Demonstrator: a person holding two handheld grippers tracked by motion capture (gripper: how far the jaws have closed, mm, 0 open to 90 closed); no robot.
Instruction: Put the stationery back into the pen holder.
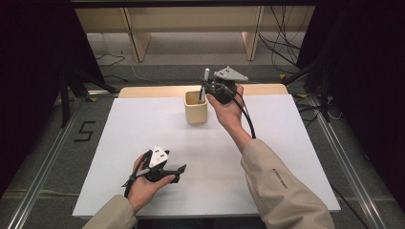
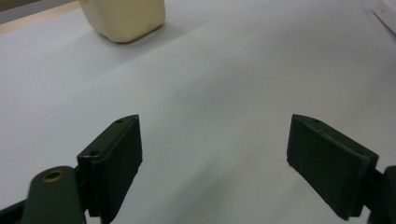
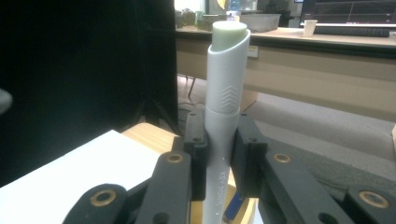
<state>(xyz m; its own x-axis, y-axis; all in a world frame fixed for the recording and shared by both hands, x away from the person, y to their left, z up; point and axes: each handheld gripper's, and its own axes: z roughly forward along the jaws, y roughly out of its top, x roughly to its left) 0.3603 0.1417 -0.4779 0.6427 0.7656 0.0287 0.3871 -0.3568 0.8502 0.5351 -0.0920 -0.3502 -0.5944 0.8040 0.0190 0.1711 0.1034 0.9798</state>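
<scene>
Here, one right hand-held gripper [image 3: 219,154] clamps one white plastic marker pen [image 3: 225,93] above one cream square holder cup [image 1: 196,108], while the left hand-held gripper [image 2: 215,158] rests wide open, empty, on the white-covered bench [image 1: 143,129].

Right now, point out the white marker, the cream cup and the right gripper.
white marker [image 3: 226,84], right gripper view, ribbed cap.
cream cup [image 1: 196,114], high view, front wall.
right gripper [image 3: 220,154], right gripper view, between the fingertips.
</scene>
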